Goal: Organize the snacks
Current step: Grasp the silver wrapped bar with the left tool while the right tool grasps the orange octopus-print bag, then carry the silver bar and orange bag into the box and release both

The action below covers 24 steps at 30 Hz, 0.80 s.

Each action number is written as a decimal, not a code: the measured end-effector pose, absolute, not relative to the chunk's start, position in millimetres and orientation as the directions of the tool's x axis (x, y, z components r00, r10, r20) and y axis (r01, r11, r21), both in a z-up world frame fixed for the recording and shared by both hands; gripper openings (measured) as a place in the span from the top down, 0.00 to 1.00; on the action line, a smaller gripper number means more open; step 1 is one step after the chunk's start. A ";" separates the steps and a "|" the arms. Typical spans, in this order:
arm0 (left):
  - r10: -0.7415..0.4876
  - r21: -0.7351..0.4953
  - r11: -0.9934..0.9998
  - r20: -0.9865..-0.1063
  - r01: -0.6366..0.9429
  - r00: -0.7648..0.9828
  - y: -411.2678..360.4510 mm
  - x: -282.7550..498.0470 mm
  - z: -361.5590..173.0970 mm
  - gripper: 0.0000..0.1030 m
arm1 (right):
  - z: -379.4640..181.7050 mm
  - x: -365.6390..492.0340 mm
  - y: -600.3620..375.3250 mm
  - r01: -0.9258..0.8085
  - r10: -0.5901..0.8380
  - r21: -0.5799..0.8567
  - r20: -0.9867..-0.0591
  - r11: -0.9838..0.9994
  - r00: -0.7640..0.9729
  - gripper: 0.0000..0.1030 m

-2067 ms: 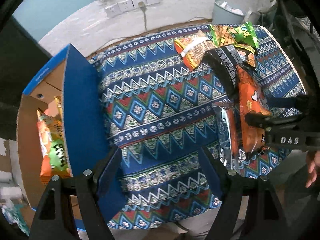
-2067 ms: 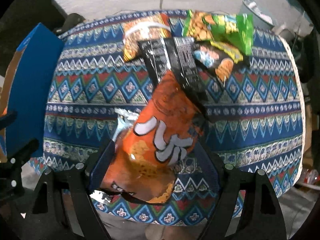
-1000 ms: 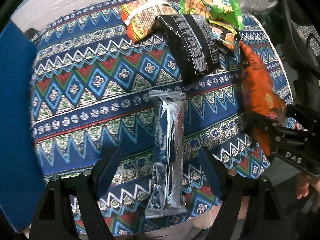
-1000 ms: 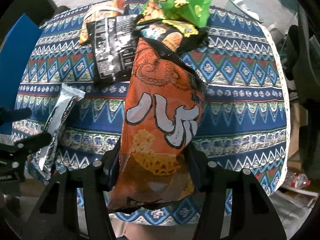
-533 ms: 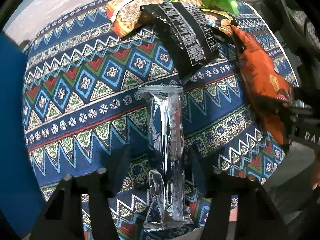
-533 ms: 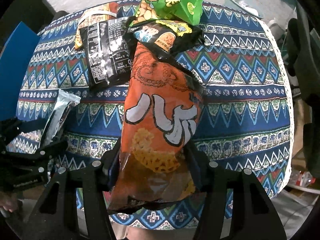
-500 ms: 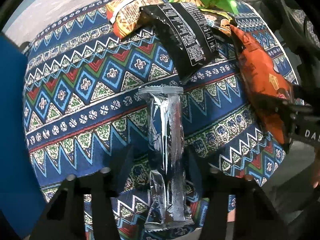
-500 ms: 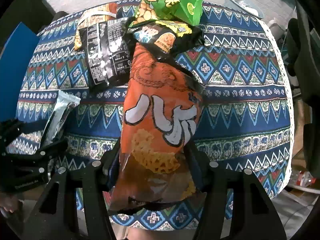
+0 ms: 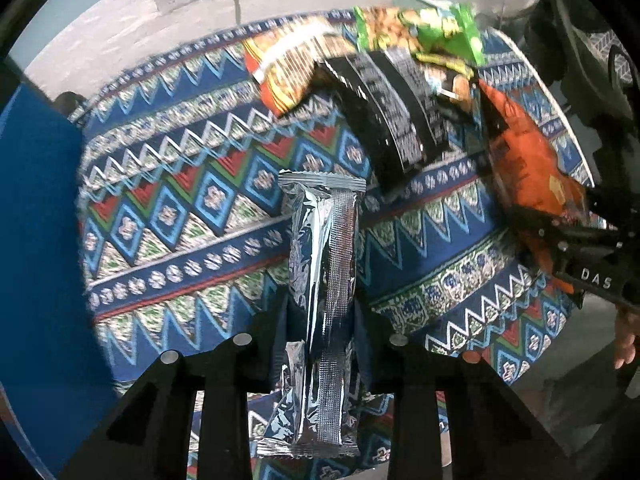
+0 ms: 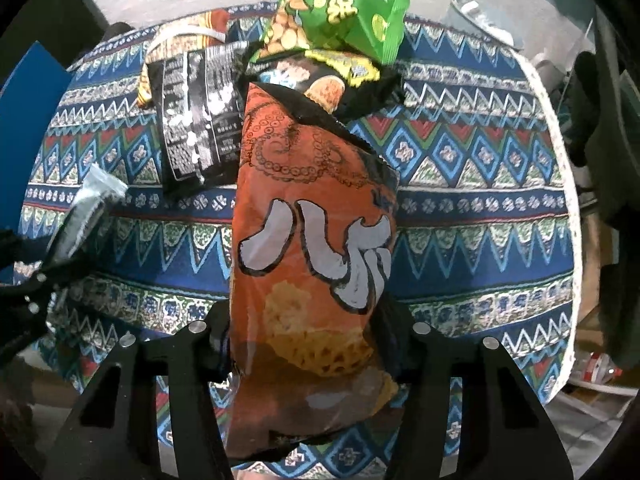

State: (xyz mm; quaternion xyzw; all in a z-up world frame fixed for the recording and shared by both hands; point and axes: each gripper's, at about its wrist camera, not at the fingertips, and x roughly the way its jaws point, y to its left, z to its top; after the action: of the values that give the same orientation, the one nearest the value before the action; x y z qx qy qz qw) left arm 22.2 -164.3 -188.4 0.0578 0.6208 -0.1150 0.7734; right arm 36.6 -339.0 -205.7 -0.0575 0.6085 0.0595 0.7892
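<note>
Currently, a silver foil pack [image 9: 322, 304] is clamped between the fingers of the left gripper [image 9: 320, 332], its length running away from the camera over the near edge of the patterned tablecloth [image 9: 192, 216]. No print can be read on the foil. In the right wrist view the same pack [image 10: 86, 208] is seen near the cloth's left edge, with the left gripper [image 10: 44, 272] around its lower part.

An orange bag [image 10: 312, 264] is gripped by the right gripper [image 10: 308, 344], whose fingers are pressed against both sides of the bag's lower half. Large white characters outlined in black are printed across its middle, an octopus drawing is seen above them, and a lattice-shaped snack is pictured below. In the left wrist view this bag [image 9: 528, 168] stands at the cloth's right edge, and the letters "DAS" are legible on the right gripper [image 9: 560, 240].

Toward the far edge, a black bag [image 9: 392, 112] with dense white text, too small to read, lies beside an orange-yellow bag [image 9: 288, 72] crossed by a white band. A green bag [image 10: 348, 16] showing round snacks and pale characters rests on a black-and-yellow bag [image 10: 328, 76]. A blue box flap [image 9: 36, 240] is seen at the left edge.
</note>
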 end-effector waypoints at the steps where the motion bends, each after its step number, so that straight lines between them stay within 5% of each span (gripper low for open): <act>1: -0.106 -0.052 0.967 -0.972 0.248 0.210 -163.1 21.8 -184.2 0.71 | -202.4 36.2 -339.7 -0.166 0.024 -0.020 -0.966 0.986 0.257 0.47; 24: -0.040 0.051 0.973 -0.924 0.226 0.381 -128.7 13.9 -112.7 0.71 | -133.4 24.0 -294.8 -0.260 0.095 -0.012 -0.913 0.966 0.397 0.47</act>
State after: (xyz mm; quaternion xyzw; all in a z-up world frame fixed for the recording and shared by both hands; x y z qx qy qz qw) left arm 13.9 -128.7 -112.7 0.0843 0.5507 -0.0805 0.8265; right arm 24.0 -294.8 -133.4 -0.0763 0.5387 0.1068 0.8322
